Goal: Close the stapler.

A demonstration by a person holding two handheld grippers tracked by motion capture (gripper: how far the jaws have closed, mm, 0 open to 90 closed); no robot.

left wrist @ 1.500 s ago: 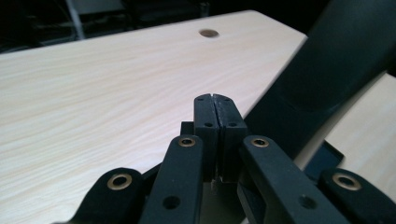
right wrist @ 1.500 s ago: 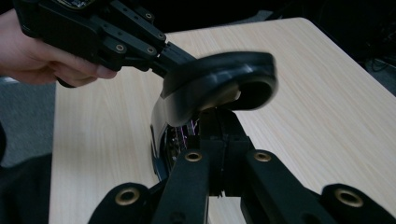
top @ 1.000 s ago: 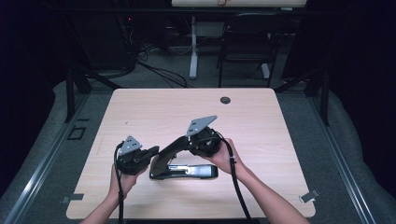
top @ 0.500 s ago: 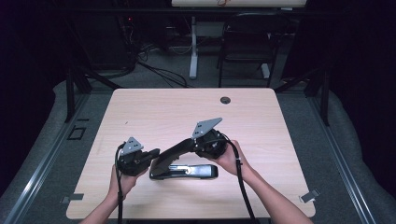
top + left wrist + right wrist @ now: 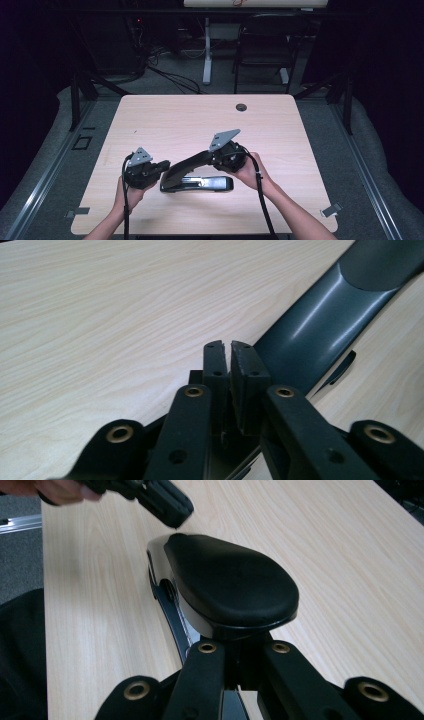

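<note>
Stapler (image 5: 197, 176) lies near the front middle of the worktop (image 5: 175, 120). Its base (image 5: 212, 184) rests flat on the wood and its long upper arm (image 5: 186, 166) is tilted up towards our right. Compared with a second ago, the right hand-held gripper (image 5: 216, 157) has carried the handle end of that arm a little further to the right, so the stapler gapes slightly wider. We judge that this hand-held gripper is clamped on the handle; in the right gripper view the black handle pad (image 5: 230, 585) sits directly over its jaws and hides the actual contact. The left hand-held gripper (image 5: 164, 165) has kept its place at the stapler's other end. Its jaws have just been opening, and in the left gripper view (image 5: 230, 347) they stand only a narrow slit apart with nothing between them, the dark arm (image 5: 325, 325) passing just beside them. We read this as the stapler being swung open, with the left jaws starting to part, perhaps to take hold at that end or to steady the base.
</note>
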